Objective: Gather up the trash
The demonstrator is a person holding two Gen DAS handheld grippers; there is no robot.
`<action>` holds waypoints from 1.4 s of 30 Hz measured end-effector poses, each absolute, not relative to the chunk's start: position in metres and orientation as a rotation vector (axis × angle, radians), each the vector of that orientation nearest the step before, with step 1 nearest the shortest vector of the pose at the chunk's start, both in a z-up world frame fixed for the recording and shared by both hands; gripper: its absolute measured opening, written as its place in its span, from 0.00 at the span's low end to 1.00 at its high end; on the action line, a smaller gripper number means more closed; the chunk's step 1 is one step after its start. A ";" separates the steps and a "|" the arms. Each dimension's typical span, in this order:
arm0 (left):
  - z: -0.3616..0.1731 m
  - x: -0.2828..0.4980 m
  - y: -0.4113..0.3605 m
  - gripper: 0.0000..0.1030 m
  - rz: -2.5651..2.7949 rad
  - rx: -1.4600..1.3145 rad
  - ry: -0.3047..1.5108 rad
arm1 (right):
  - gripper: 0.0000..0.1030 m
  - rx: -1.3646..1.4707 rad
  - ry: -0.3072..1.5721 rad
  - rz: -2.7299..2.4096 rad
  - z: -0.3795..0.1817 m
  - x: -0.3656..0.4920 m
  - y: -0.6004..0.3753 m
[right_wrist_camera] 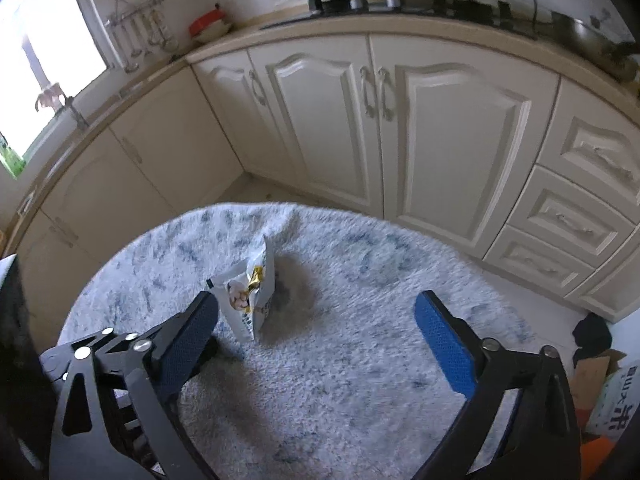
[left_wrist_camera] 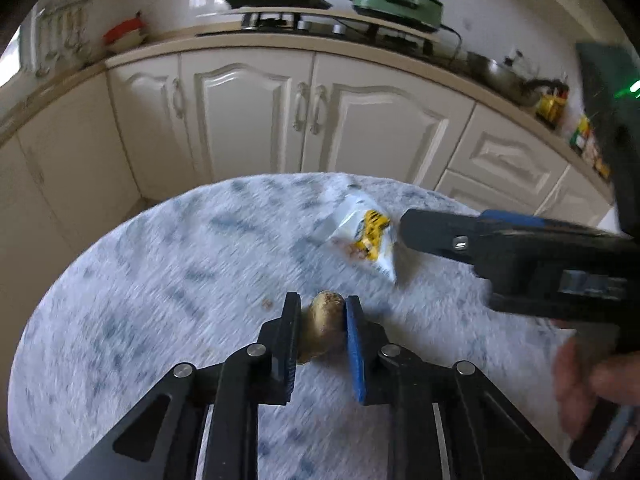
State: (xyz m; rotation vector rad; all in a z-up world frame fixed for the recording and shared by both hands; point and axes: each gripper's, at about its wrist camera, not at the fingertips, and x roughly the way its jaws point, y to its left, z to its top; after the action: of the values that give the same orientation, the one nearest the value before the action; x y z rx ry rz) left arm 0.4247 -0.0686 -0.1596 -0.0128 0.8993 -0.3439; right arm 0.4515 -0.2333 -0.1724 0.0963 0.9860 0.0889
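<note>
Peanut pinched, wrapper still loose on the fuzzy cloth.
My left gripper squeezes the peanut tight btwn its pads, right on the cloth. My right gripper has fingers wide apart w/ nothing in them; the wrapper stands just by its left finger. White cupboards behind.

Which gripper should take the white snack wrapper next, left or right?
Right. The right gripper is open, with the snack wrapper just ahead beside its left finger. The left gripper is already shut on a tan scrap, so it looks occupied.
</note>
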 end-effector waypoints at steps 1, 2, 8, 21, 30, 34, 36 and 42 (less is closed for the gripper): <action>-0.157 0.419 -0.060 0.16 -0.322 -0.022 0.894 | 0.93 0.087 0.990 0.098 -0.175 0.454 -0.229; -0.154 0.415 -0.049 0.16 -0.301 -0.039 0.887 | 0.91 0.075 0.995 0.107 -0.179 0.456 -0.224; -0.144 0.407 -0.003 0.15 -0.199 -0.126 0.853 | 0.77 -0.059 0.985 0.110 -0.195 0.474 -0.189; -0.136 0.361 0.018 0.15 -0.183 -0.199 0.829 | 0.17 -0.025 0.970 0.165 -0.191 0.421 -0.177; -0.109 0.277 -0.003 0.15 -0.236 -0.191 0.762 | 0.17 0.038 0.887 0.163 -0.154 0.326 -0.205; -0.100 0.237 -0.022 0.14 -0.261 -0.177 0.727 | 0.17 0.080 0.836 0.157 -0.133 0.275 -0.221; -0.095 0.217 -0.033 0.13 -0.275 -0.164 0.707 | 0.17 0.081 0.809 0.146 -0.124 0.251 -0.230; -0.095 0.170 -0.061 0.13 -0.320 -0.120 0.666 | 0.17 0.091 0.756 0.118 -0.113 0.199 -0.253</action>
State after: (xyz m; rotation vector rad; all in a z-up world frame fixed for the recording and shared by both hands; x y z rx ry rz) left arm 0.1698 -0.0605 -0.0950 -0.1202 0.6663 -0.3204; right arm 0.1988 -0.2528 -0.1129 0.0907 0.7562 0.1182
